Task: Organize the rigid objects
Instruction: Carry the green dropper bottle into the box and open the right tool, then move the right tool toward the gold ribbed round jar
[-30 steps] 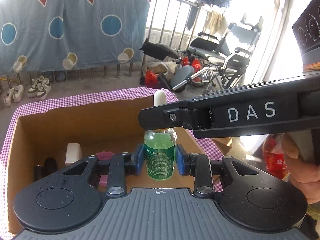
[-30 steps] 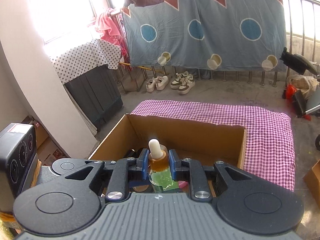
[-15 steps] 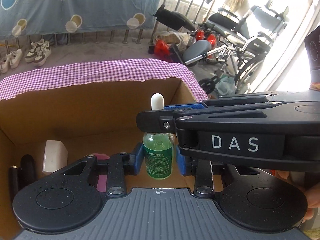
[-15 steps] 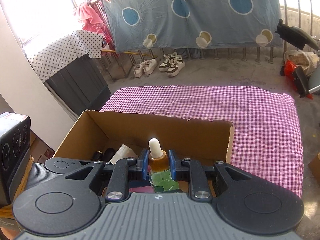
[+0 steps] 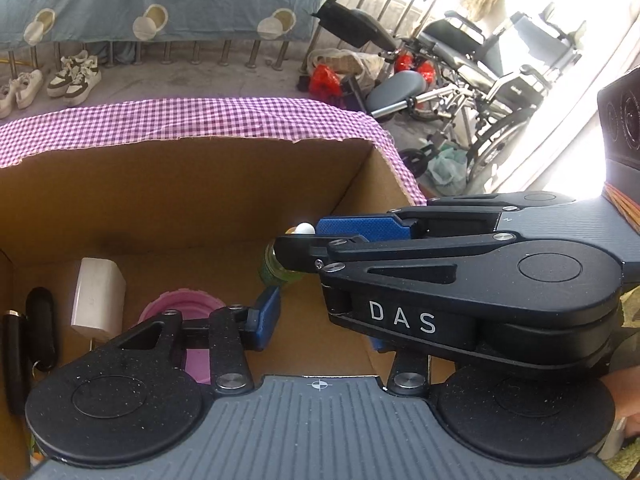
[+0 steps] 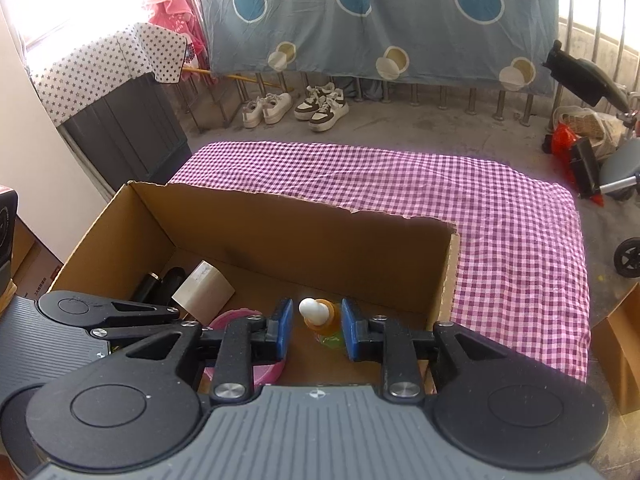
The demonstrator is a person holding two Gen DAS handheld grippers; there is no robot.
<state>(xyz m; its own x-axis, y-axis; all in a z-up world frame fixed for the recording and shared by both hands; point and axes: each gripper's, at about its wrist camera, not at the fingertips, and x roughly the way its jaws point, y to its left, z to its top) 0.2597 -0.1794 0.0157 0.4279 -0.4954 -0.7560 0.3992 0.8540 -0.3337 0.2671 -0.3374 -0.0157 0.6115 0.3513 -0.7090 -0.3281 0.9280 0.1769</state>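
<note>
A green dropper bottle (image 6: 322,322) with an amber collar and white bulb stands inside the cardboard box (image 6: 280,224), near its right wall. My right gripper (image 6: 313,330) is open, its blue pads either side of the bottle's top without touching. In the left wrist view the bottle (image 5: 276,268) is mostly hidden behind the right gripper's body (image 5: 460,280). My left gripper (image 5: 320,320) is open; only its left pad shows, the right one is hidden.
The box also holds a white block (image 5: 98,300), a pink lid (image 5: 180,312) and black items (image 5: 38,320) at the left. The box sits on a purple checked cloth (image 6: 500,220). A wheelchair (image 5: 480,68) and shoes (image 6: 296,108) are on the floor beyond.
Both grippers have opened and let go of the dropper bottle, which now stands on the box floor. Both cameras have tilted down over the box.
</note>
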